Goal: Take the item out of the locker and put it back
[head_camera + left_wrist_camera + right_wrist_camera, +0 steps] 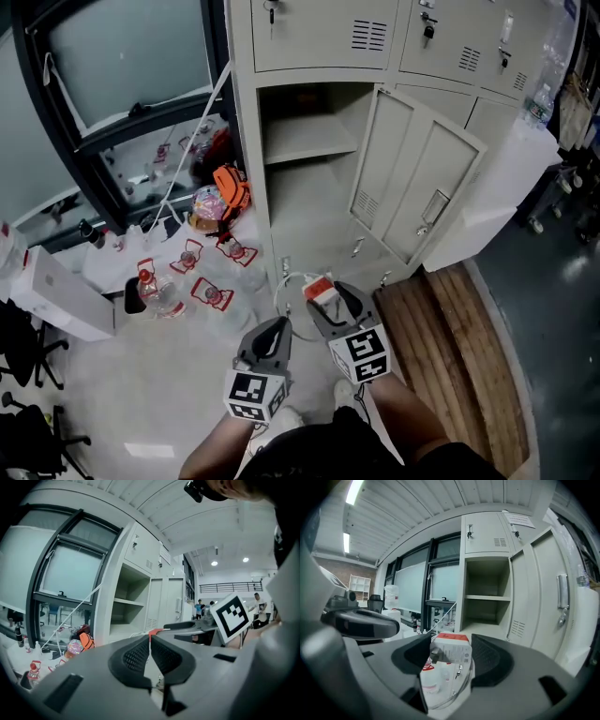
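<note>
The grey locker [309, 178] stands with its door [417, 187] swung out to the right, and its shelf and floor look bare. My right gripper [323, 300] hovers low in front of it. It is shut on a small white box with a red top [319, 288], from which a white cable [286, 284] loops. In the right gripper view the box [451, 651] sits between the dark pads [490, 660], facing the locker's opening [485, 597]. My left gripper [278, 326] hangs beside it to the left, shut on nothing, its pads [136, 656] meeting.
Several water bottles with red labels [155, 292] and an orange bag [231, 192] lie on the floor left of the locker. A white carton [58, 295] sits further left. A wooden pallet [459, 347] lies to the right, under the open door's corner.
</note>
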